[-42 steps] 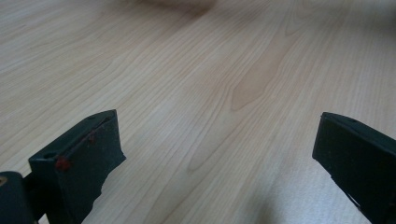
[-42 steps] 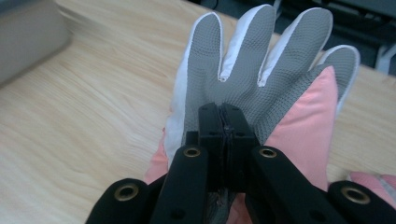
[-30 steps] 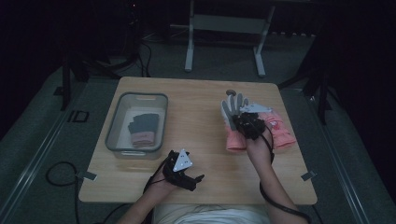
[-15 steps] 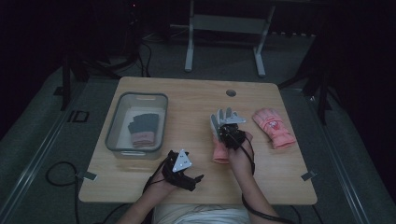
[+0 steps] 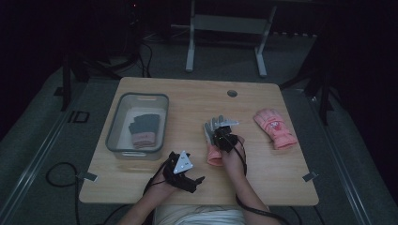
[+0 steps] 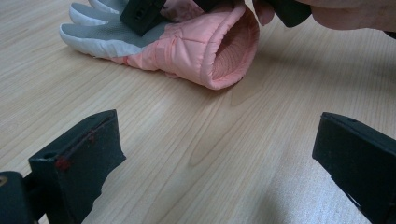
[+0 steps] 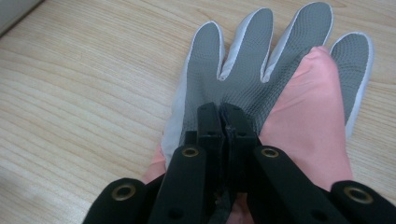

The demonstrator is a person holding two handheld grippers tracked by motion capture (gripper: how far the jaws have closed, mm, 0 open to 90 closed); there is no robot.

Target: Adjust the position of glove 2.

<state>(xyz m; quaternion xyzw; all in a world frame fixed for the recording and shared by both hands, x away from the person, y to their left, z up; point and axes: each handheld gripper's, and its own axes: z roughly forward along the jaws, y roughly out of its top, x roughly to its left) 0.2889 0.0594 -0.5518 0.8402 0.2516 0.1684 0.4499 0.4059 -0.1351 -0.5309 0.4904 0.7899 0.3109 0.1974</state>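
Observation:
A pink glove with a grey palm (image 5: pixel 214 143) lies palm up on the wooden table (image 5: pixel 187 101), a little right of the middle. My right gripper (image 5: pixel 223 137) is shut on its palm. In the right gripper view the two black jaws (image 7: pixel 223 116) meet with a fold of the grey palm (image 7: pixel 261 60) pinched between them. My left gripper (image 5: pixel 190 180) rests near the table's front edge, open, with nothing between its fingers. In the left gripper view its wide-apart jaws (image 6: pixel 219 154) face the glove's open cuff (image 6: pixel 219 46) a short way off.
A second pink glove (image 5: pixel 275 128) lies at the right of the table. At the left stands a clear bin (image 5: pixel 115 140) with a dark grey glove with a pink cuff (image 5: pixel 143 129) in it. A small round hole (image 5: pixel 232 93) sits near the back edge.
My right gripper has brought the grey-palmed glove from the back right, beside the other pink glove, toward the front middle and down onto the table. The left gripper has stayed put.

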